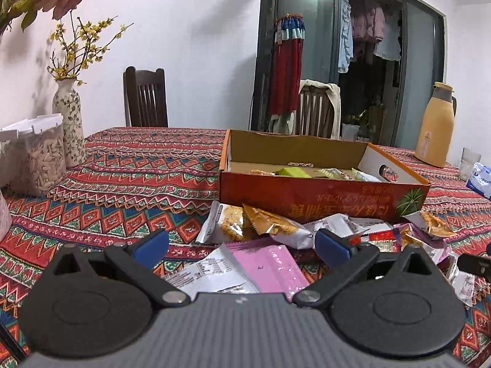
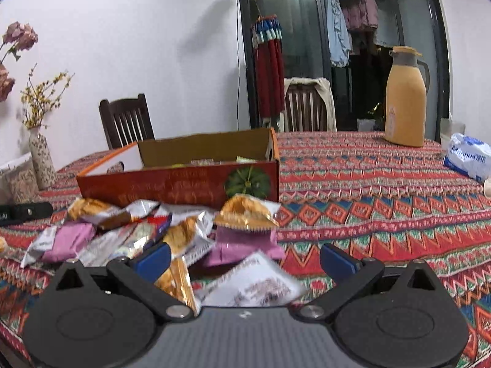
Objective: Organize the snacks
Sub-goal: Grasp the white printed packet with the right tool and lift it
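An open red cardboard box (image 1: 307, 196) (image 2: 172, 184) stands on the patterned tablecloth with a few snack packets inside. In front of it lies a heap of loose snack packets (image 1: 276, 230) (image 2: 138, 227), orange, silver and pink. My left gripper (image 1: 242, 245) hangs open just above a pink packet (image 1: 270, 266) and a white packet (image 1: 211, 273). My right gripper (image 2: 245, 259) is open too, over a blurred white packet (image 2: 254, 285), with a pink packet (image 2: 242, 245) and an orange packet (image 2: 245, 211) just beyond it. Nothing is held by either one.
A yellow thermos jug (image 2: 405, 101) (image 1: 435, 125) and a white tissue pack (image 2: 468, 156) stand at the right. A flowered vase (image 1: 69, 122) and a clear container (image 1: 43, 159) stand at the left. Two wooden chairs (image 1: 145, 98) (image 2: 307, 104) sit behind the table.
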A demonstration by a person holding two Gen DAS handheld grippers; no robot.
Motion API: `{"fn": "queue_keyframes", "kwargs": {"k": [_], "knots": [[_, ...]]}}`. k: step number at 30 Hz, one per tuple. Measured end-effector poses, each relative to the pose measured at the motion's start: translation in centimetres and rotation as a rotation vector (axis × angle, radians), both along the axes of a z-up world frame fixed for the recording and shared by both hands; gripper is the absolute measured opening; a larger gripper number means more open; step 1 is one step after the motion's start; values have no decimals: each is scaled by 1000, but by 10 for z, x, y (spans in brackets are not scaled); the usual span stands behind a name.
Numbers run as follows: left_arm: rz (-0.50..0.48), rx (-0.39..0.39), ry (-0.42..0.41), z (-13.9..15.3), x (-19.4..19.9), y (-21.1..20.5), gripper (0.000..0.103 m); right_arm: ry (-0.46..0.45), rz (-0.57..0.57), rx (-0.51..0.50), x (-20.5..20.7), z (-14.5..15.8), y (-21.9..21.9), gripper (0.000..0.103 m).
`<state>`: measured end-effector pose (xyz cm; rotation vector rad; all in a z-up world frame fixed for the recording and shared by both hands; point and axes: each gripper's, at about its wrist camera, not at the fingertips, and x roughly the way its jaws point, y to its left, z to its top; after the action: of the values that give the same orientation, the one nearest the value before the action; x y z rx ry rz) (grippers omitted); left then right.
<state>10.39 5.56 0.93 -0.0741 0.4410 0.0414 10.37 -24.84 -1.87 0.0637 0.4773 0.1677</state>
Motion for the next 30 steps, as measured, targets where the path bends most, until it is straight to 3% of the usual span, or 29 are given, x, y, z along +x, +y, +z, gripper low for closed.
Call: {"fn": "queue_keyframes", "kwargs": {"k": [21,30], "knots": [[-6,-21,53,-16,15,1,103,159,-72,-61,36,-23,3,102],[-1,-24,52,-17,15,2,103,137,-32,-109,20,-25,-4,80]]}}
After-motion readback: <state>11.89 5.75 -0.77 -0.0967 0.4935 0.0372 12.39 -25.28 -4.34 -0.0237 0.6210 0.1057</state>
